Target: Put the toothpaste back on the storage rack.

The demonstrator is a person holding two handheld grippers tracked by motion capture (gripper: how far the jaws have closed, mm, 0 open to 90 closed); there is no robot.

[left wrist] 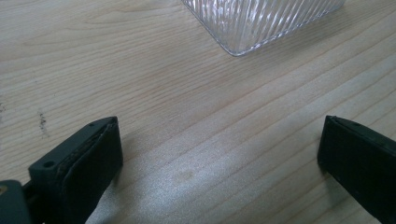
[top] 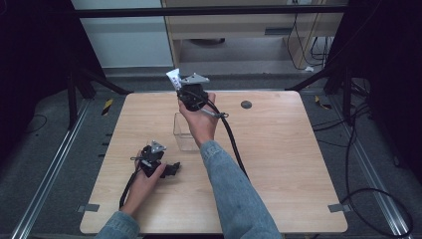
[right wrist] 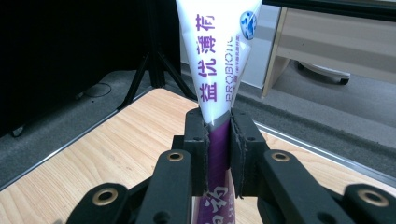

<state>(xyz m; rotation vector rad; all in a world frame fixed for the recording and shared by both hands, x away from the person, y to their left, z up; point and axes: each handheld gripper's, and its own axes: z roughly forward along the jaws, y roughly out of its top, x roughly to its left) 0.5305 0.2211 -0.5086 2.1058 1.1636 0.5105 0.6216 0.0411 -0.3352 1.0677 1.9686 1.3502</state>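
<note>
Your left gripper [top: 171, 169] rests low on worktop [top: 278, 164] at 7 o'clock, fingers [left wrist: 84, 158] spread wide, nothing between. Clear ribbed container [top: 183, 132] sits at centre. Your right gripper [top: 185, 89] raised at 12 o'clock, fingers [right wrist: 196, 140] clamped on white-purple toothpaste tube [right wrist: 217, 60], tube upright above far edge.

The right gripper [top: 185, 85] is held up over the far middle on an outstretched, sleeved arm with its fingers [right wrist: 196, 140] pressed close together, while the left gripper [top: 169, 169] lies low at the near left, apparently resting, its fingers [left wrist: 88, 158] spread wide apart.
</note>
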